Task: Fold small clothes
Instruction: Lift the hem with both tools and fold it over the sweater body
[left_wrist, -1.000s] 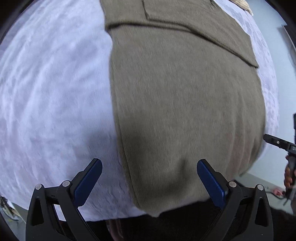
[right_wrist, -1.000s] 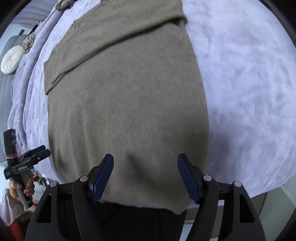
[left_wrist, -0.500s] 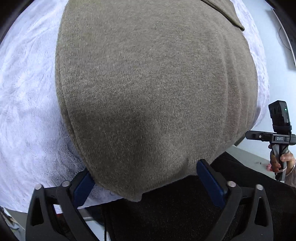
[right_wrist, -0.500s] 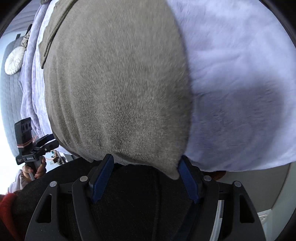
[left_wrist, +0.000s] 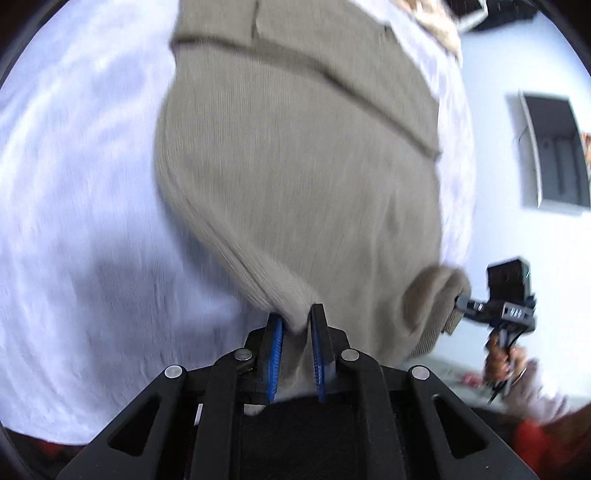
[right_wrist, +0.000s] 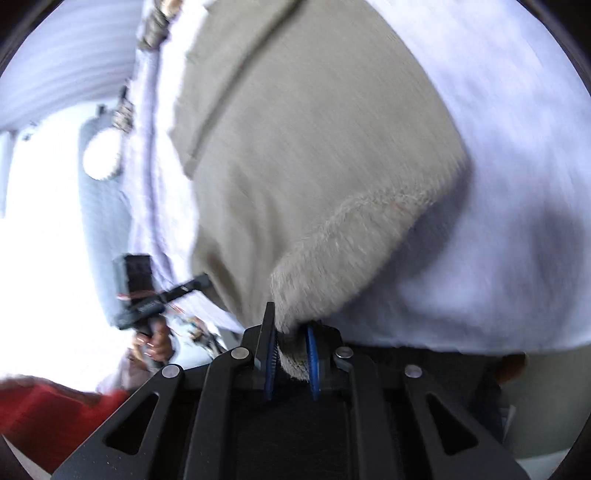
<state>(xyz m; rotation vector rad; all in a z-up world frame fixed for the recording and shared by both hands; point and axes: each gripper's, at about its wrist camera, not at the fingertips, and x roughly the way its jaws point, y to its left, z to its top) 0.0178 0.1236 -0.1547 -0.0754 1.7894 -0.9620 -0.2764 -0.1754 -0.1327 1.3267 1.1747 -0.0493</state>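
While both tongs (left_wrist: 295, 325) (right_wrist: 290, 328) clamp sweater (left_wrist: 295, 166) hem, lavender bedspread (left_wrist: 74, 221) lies beneath.

Black grippers (left_wrist: 296, 325), blue ribbed pads (right_wrist: 309, 354), silver pivot screws (left_wrist: 349, 355); pale sleeve (left_wrist: 543, 391), red clothing (right_wrist: 48, 413) at frame edge.

Both grippers (left_wrist: 296, 325) (right_wrist: 290, 328) clamped, angled down

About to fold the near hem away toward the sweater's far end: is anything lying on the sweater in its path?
Nothing visible does. Both grippers, left and right, pinch the hem; the sweater lies bare ahead.
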